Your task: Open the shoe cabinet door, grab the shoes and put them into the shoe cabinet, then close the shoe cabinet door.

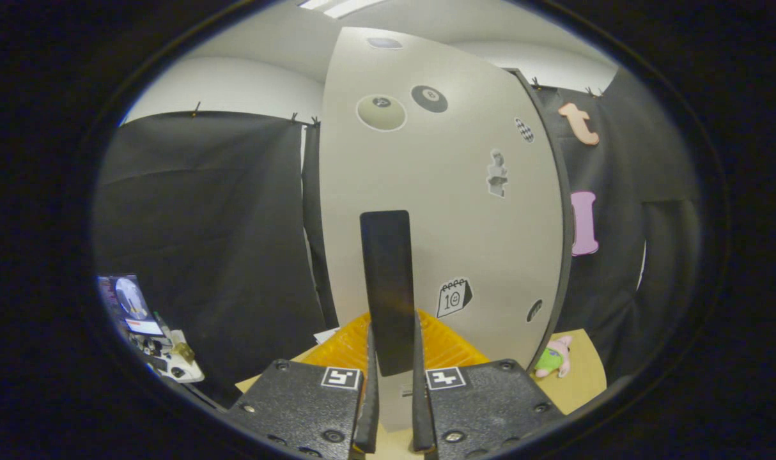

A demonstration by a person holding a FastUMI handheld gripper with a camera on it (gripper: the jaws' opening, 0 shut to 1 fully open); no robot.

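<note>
1. Presently, the gripper (393, 383) is clamping its two fingers on the dark upright handle (386, 287) of the shoe cabinet door (439, 191); both fingers are pressing its lower end from either side, with the handle standing between them and rising beyond their tips.
2. The door, pale and dotted with stickers, is standing just ahead of the fingers; whether it is swinging open or coming shut, I cannot tell from this one view.
3. An orange ribbed item (356, 345) is lying at the foot of the door, just beyond the fingers; what it is stays unclear.
4. A wooden table (580, 377) is carrying a small pink and green plush toy (554, 358), lying beside the door's right edge.
5. Judgement of progress: the gripper is working the door, so either the opening step or the closing step is in hand; the cabinet's inside is hidden behind the door, so the stowing of the shoes cannot be confirmed.
</note>
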